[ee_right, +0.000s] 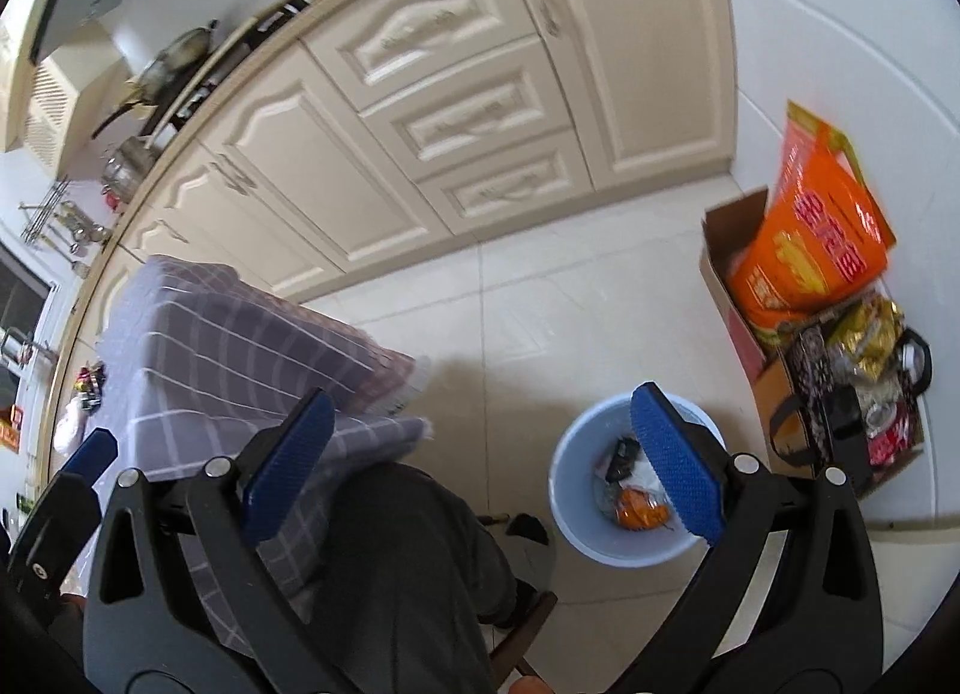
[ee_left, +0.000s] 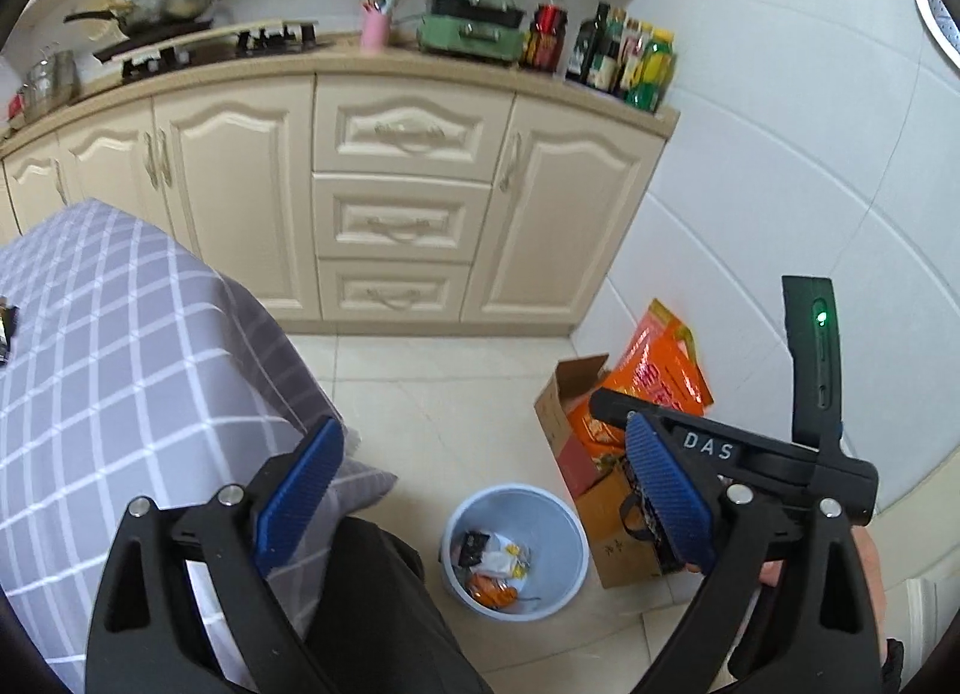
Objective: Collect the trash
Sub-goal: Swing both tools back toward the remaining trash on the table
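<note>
Cream kitchen cabinets (ee_left: 396, 184) are seen behind a checked tablecloth (ee_left: 120, 334). On the tiled floor, a blue bin (ee_right: 630, 490) containing wrappers (ee_right: 639, 505) is noted beside cardboard boxes (ee_right: 780, 334). Left gripper (ee_left: 480, 490) and right gripper (ee_right: 480, 472) are both held wide, empty.

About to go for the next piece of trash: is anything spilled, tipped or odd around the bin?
Nothing stands out. The round pale blue plastic bin stands upright on the cream floor tiles with wrappers inside and none visible around it. Both grippers, left and right, are open and empty. The orange bag leans in its cardboard box.
</note>
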A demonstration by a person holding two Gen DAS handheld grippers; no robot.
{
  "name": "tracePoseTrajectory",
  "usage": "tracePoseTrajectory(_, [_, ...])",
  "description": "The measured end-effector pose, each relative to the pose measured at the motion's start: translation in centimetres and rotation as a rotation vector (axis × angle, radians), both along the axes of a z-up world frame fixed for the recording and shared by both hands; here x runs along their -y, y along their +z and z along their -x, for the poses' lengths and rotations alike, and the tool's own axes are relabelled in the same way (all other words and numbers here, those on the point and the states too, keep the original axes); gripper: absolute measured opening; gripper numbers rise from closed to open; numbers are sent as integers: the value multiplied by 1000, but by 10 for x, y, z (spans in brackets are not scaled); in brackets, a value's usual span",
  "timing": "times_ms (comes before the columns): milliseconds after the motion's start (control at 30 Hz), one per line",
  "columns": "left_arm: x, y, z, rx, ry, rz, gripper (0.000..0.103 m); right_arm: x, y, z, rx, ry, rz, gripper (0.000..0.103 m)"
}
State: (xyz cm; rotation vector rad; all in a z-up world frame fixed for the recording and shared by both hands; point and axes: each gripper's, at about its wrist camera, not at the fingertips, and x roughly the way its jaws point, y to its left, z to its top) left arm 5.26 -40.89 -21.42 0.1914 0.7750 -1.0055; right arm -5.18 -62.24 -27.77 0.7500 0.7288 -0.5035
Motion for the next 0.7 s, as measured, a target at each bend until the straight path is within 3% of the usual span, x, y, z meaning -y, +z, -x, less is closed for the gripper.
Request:
tracePoseTrajectory(300, [-53,43,-17,95,98,67,94,-36,57,-26,96,98,80,97])
tracePoseTrajectory(700, [-165,88,-69,197,343,113,96,-130,116,-117,213,355,150,97])
